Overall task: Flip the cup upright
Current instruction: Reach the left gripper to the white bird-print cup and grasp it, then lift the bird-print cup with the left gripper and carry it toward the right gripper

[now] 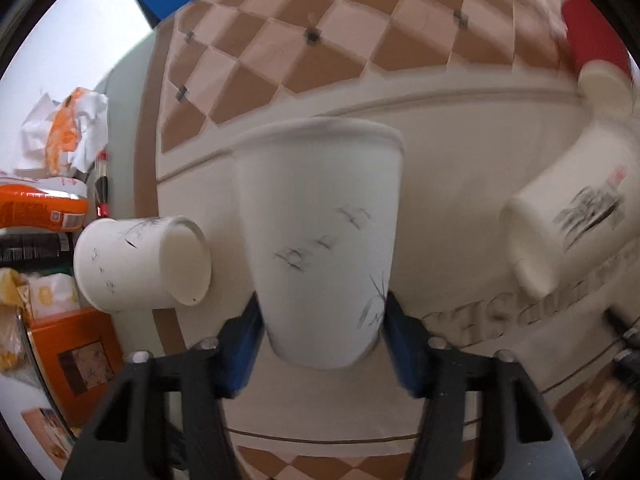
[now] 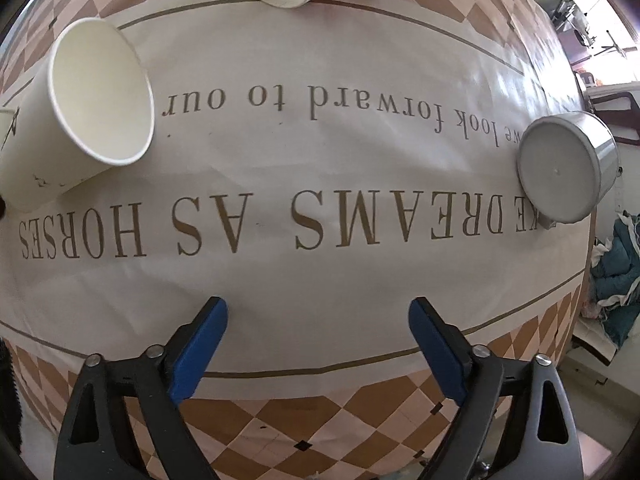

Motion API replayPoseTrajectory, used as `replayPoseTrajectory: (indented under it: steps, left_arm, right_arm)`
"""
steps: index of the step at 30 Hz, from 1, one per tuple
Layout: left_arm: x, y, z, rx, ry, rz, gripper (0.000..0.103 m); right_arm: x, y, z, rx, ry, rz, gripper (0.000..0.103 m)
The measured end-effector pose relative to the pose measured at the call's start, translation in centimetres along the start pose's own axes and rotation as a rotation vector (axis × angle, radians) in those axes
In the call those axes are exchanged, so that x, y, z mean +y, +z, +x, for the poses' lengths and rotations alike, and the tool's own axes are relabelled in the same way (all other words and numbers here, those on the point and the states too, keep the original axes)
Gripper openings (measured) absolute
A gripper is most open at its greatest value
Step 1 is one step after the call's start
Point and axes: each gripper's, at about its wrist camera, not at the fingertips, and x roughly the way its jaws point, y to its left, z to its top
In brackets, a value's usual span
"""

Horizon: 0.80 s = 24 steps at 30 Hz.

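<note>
The left gripper (image 1: 322, 332) pinches a white paper cup (image 1: 320, 236) near its base between blue pads (image 1: 244, 344), the wide rim pointing away from the camera over the tablecloth (image 1: 460, 128). The cup's wall bears faint black sketch marks (blurred). A second cup (image 1: 140, 264) lies on its side to the left, a third (image 1: 572, 216) to the right, beyond it a red cup (image 1: 592, 36). The right gripper (image 2: 318, 336) hangs spread wide, holding nothing, over the printed lettering, with a metal cup (image 2: 568, 168) lying on its side at right.
</note>
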Motion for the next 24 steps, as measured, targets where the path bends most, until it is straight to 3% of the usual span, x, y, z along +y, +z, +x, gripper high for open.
replayPoseTrajectory:
  steps: [3,6,16,24]
  left_arm:
    - [2.6,0.2,0.7,-0.022,-0.151,-0.161,0.052]
    - [3.4,0.6,1.1,-0.038,-0.206,-0.21,0.052]
    - [2.6,0.1,0.9,-0.053,-0.201,-0.166,0.051]
    - [3.8,-2.8,-2.2,-0.123,-0.129,-0.164,0.051]
  right_arm:
    - [-2.7,-0.3,1.0,0.058,0.076,0.094,0.101]
    - [-4.2,0.3,2.5,0.095,0.134,0.111,0.103]
    - [-5.0,1.3,3.4,0.111,0.119,0.122,0.103]
    - [-3.8,0.1,1.6,0.097,0.06,0.086,0.099]
